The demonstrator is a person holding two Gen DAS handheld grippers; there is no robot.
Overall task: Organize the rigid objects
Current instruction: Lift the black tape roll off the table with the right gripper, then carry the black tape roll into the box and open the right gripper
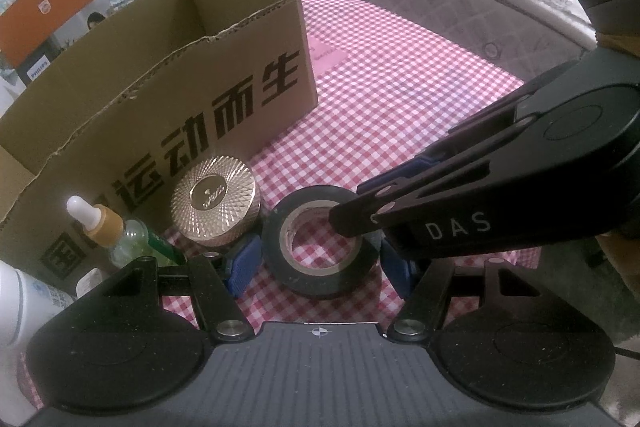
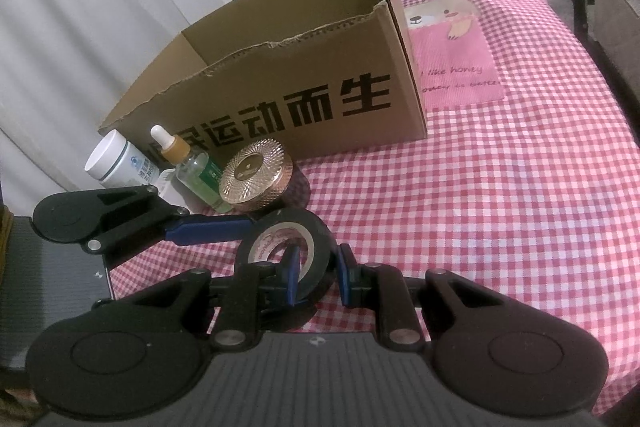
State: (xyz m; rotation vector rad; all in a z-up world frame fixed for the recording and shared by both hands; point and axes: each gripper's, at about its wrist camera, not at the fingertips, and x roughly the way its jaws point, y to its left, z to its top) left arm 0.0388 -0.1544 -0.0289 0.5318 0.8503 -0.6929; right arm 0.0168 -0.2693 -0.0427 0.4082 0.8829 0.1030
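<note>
The black tape roll (image 2: 289, 249) sits on the checked bench (image 2: 500, 227), just in front of the gold-lidded jar (image 2: 256, 175). The right tool (image 2: 316, 277) is clenched on its wall, one pad inside the core and one outside, likely the surest hold for lifting it into the cardboard box (image 2: 304, 99). The left tool (image 1: 316, 267) stands released, its fingers flanking the roll, perhaps steadying it.

My black tape roll (image 2: 285, 250) sits tilted on the checked surface (image 2: 500, 211), its wall pinched in my right gripper (image 2: 316, 273). Just behind stand a gold ribbed jar (image 2: 256, 175), a dropper bottle (image 2: 188, 167) and a white bottle (image 2: 114, 163), beside the open cardboard box (image 2: 304, 95).
</note>
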